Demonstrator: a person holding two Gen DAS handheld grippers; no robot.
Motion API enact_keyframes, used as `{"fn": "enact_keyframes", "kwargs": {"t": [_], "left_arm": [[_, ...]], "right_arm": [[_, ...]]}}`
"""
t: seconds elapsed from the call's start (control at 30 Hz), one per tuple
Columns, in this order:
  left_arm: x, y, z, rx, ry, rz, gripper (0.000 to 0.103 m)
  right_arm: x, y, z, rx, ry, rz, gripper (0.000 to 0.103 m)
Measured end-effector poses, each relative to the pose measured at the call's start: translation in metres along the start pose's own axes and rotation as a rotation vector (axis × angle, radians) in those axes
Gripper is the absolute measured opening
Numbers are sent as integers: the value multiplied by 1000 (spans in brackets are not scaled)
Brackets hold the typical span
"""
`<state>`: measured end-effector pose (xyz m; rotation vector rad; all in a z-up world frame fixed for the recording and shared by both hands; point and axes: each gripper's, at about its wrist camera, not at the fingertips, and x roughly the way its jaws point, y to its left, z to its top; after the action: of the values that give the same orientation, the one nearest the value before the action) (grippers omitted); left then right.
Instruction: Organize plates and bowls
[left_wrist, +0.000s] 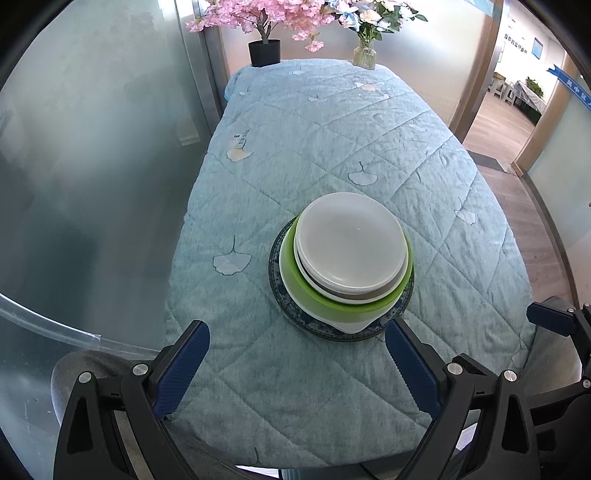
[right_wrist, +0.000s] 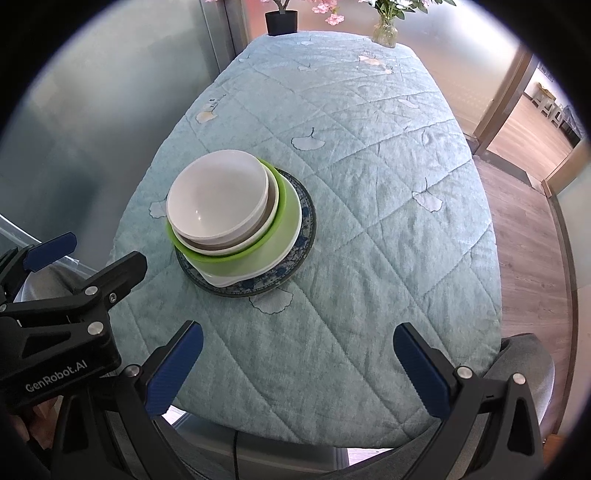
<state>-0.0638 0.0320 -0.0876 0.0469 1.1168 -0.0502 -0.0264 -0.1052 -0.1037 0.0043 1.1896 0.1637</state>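
Observation:
A stack of dishes stands on the quilted table. A white bowl (left_wrist: 349, 240) (right_wrist: 218, 194) sits on top, nested in a grey-rimmed bowl (right_wrist: 271, 201) and a green bowl (left_wrist: 314, 295) (right_wrist: 284, 218), over a white dish, all on a blue patterned plate (left_wrist: 284, 306) (right_wrist: 295, 258). My left gripper (left_wrist: 295, 363) is open and empty, just in front of the stack. My right gripper (right_wrist: 295, 363) is open and empty, near the table's front edge, right of the stack. The left gripper (right_wrist: 55, 280) shows at the left of the right wrist view.
A teal quilted cloth (left_wrist: 332, 129) covers the table. A black pot with a pink blossom tree (left_wrist: 264, 51) and a glass vase of flowers (left_wrist: 364, 55) stand at the far edge. Frosted glass wall lies left, wooden floor (right_wrist: 528, 258) right. A grey chair (right_wrist: 524, 362) is near.

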Motion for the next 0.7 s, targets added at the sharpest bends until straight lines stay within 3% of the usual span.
{"fn": "enact_keyframes", "kwargs": {"t": [0.7], "left_arm": [[9,-1,-2,6,26,-20,97]], "right_arm": [[5,5,0,-24,-2,-4,102]]}}
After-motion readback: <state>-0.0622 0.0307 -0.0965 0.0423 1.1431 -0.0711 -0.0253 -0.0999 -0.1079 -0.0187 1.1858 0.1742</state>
